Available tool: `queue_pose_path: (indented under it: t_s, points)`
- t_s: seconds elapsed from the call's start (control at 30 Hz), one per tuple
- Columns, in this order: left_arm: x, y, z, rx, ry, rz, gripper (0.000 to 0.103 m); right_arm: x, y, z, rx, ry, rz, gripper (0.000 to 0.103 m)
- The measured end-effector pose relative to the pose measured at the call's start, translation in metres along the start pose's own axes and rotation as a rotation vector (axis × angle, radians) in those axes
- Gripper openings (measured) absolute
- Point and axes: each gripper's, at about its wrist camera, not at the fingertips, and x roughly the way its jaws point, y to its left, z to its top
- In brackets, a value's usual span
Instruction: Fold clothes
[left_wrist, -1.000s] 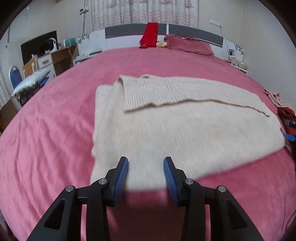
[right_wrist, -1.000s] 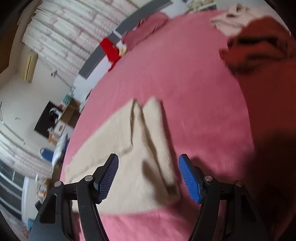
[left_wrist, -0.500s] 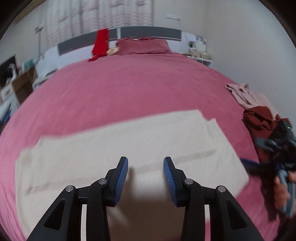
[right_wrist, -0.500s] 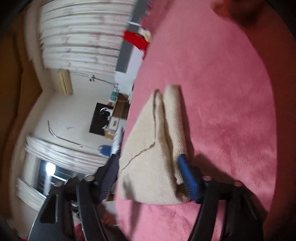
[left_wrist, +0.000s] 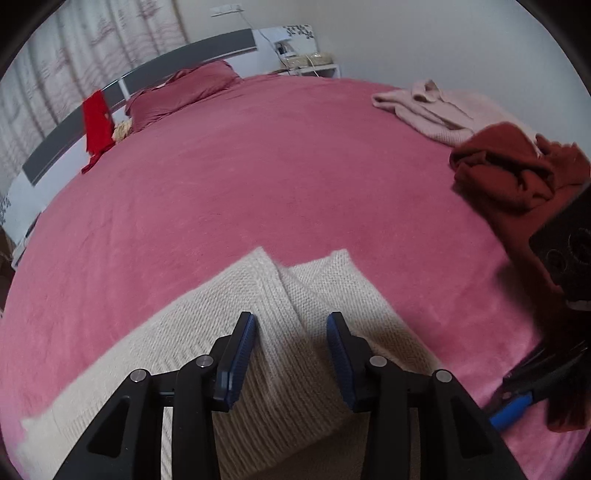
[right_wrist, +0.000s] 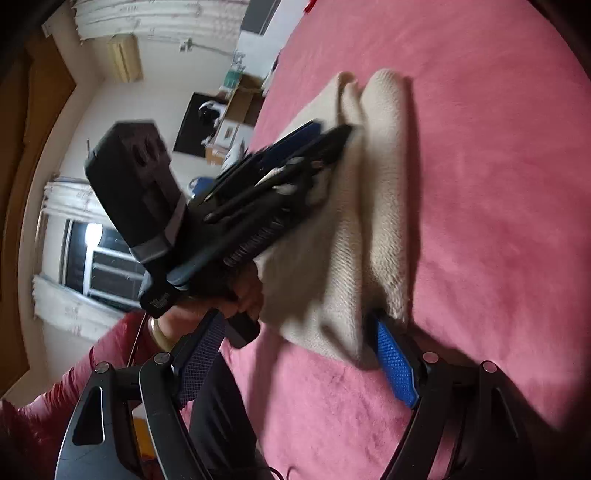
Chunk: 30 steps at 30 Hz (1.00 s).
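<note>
Left gripper sits spread apart over the cream ribbed-knit sweater, nothing pinched. Right gripper is spread wide too, at the sweater's folded corner. The sweater lies at 6 o'clock on the fuzzy pink bedspread; half a second ago the left view showed it stretched out wide. A rust-red heap sits at 3 o'clock.

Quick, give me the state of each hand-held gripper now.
Left hand-held gripper: open, holding nothing, over the cream sweater.
Right hand-held gripper: open, holding nothing, at the sweater's near edge.
</note>
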Motion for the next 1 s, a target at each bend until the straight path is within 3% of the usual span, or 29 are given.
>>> queue_pose_path:
  t_s: [0.2, 0.33, 0.43, 0.67, 0.77, 0.87, 0.93, 1.0]
  points:
    - [0.015, 0.021, 0.002, -0.138, -0.015, -0.083, 0.049, 0.002, -0.003, 0.000, -0.019, 0.062, 0.015, 0.081]
    - [0.014, 0.009, -0.006, -0.081, -0.072, -0.036, 0.050, 0.005, -0.001, -0.007, -0.059, 0.111, -0.007, 0.080]
    - [0.014, 0.014, -0.007, -0.102, -0.091, -0.061, 0.051, 0.004, -0.003, -0.007, -0.058, 0.124, -0.010, 0.080]
    - [0.005, 0.017, -0.002, -0.092, -0.064, -0.053, 0.052, -0.003, -0.006, -0.014, -0.095, 0.130, -0.047, 0.080]
    - [-0.013, 0.022, 0.003, -0.103, 0.000, -0.012, 0.051, -0.039, 0.000, -0.020, -0.069, 0.009, 0.020, 0.080]
    - [-0.040, 0.027, -0.008, -0.126, -0.033, 0.054, 0.051, -0.087, -0.008, -0.011, -0.103, -0.217, 0.073, 0.080]
    - [-0.058, 0.035, -0.025, -0.180, -0.057, 0.093, 0.051, -0.107, 0.001, -0.009, -0.150, -0.401, 0.003, 0.080]
    - [-0.071, 0.050, -0.055, -0.273, -0.028, 0.128, 0.051, -0.102, 0.011, -0.009, -0.186, -0.468, -0.133, 0.080]
